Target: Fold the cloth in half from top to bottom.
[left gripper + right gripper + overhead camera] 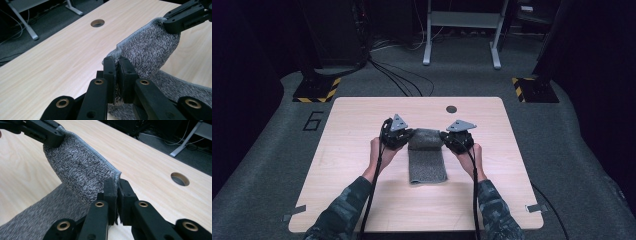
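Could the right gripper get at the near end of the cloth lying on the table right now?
Probably not as things stand: the right gripper is shut on a far corner of the cloth, lifting it together with the left gripper. Nothing lies on the table in its way, but it would have to let go first.

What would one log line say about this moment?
left gripper: shut on cloth corner | right gripper: shut on cloth corner | grey cloth: far edge lifted, rest on table

Cloth (pixel 427 161) lies on table (pixel 357 150), far edge lifted between left gripper (pixel 404 136) and right gripper (pixel 447 137); table hole (pixel 451 109) beyond the jaws.
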A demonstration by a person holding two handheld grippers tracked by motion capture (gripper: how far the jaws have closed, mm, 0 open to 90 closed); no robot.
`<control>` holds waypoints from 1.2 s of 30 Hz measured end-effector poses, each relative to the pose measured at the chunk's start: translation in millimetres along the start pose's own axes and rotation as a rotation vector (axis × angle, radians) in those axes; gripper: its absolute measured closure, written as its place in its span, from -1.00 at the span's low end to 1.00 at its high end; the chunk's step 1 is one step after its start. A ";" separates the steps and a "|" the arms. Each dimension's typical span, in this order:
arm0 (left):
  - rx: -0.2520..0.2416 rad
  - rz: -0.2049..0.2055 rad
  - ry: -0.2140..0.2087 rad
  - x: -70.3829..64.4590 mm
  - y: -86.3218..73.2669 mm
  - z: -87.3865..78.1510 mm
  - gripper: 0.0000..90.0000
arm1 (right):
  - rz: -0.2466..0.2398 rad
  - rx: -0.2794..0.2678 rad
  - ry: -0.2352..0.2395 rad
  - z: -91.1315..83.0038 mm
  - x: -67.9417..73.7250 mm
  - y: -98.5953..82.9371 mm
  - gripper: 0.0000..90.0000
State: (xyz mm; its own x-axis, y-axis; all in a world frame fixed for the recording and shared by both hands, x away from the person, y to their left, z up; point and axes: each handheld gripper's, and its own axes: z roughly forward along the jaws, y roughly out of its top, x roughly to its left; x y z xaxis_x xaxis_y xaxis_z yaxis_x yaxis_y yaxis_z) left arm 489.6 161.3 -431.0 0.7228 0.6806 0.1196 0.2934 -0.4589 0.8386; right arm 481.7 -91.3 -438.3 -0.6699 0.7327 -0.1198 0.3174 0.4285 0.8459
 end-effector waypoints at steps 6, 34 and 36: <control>0.013 0.008 -0.017 -9.5 -11.5 -1.7 0.87 | -0.005 0.004 0.013 -3.6 7.4 -10.8 0.92; 0.075 -0.010 -0.121 -42.4 -55.0 -2.1 0.82 | -0.001 0.069 0.077 -16.5 33.5 -57.5 0.88; 0.079 -0.011 -0.129 -43.6 -56.8 -2.5 0.78 | 0.002 0.077 0.085 -17.6 34.6 -61.2 0.86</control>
State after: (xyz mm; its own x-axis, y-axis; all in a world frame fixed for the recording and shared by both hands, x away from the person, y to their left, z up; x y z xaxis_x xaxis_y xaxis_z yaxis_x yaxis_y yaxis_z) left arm 439.9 159.1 -482.5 0.7923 0.6090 0.0374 0.3459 -0.4989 0.7946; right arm 427.2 -101.4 -485.1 -0.7230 0.6872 -0.0710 0.3669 0.4690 0.8034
